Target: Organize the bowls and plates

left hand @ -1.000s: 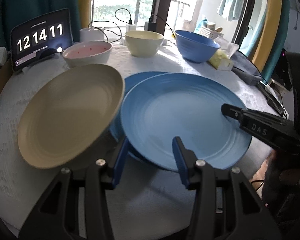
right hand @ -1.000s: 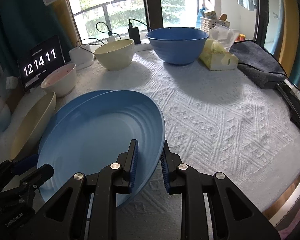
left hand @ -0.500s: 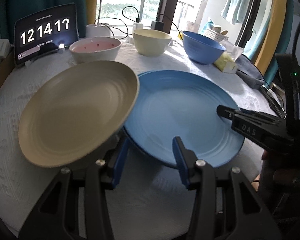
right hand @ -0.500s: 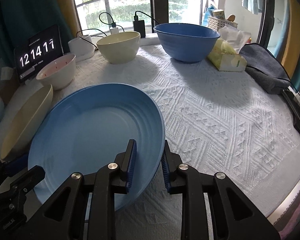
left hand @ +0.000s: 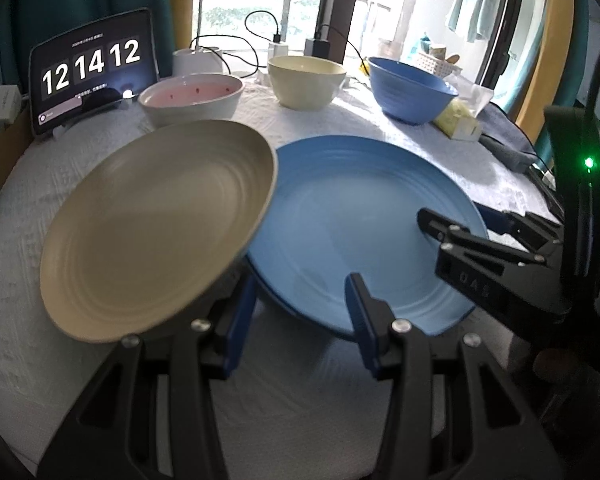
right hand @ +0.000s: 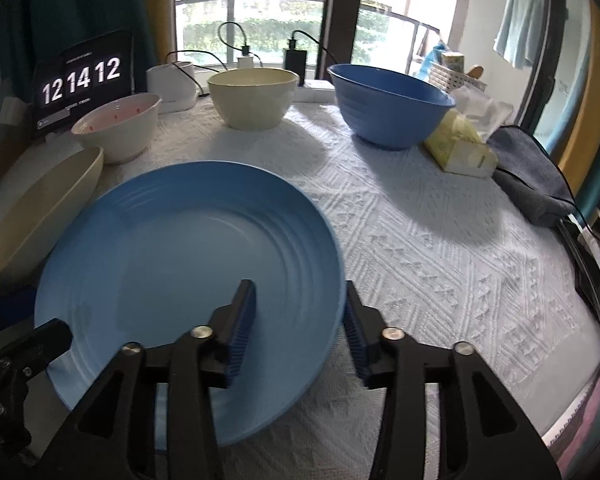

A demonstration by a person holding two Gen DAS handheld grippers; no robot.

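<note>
Right gripper (right hand: 300, 320) jaws just opened, blue plate (right hand: 180, 256) let go on the tablecloth (right hand: 440, 248).
Its rim is still straddled by the spread pads, untouched. Left gripper (left hand: 300, 316) is kept part-open; whether the raised beige plate (left hand: 152, 224) is pinched can't be told.

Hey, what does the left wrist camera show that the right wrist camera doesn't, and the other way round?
Left wrist only: the beige plate's whole face, and a green light behind the right gripper.
Right wrist only: the beige plate nearly edge-on, the bare tablecloth right of the blue plate, and the right gripper from behind. Its jaws have just been opening and straddle the blue plate's rim.
Both: blue plate, pink bowl, cream bowl, blue bowl, clock tablet, tissue box.
</note>
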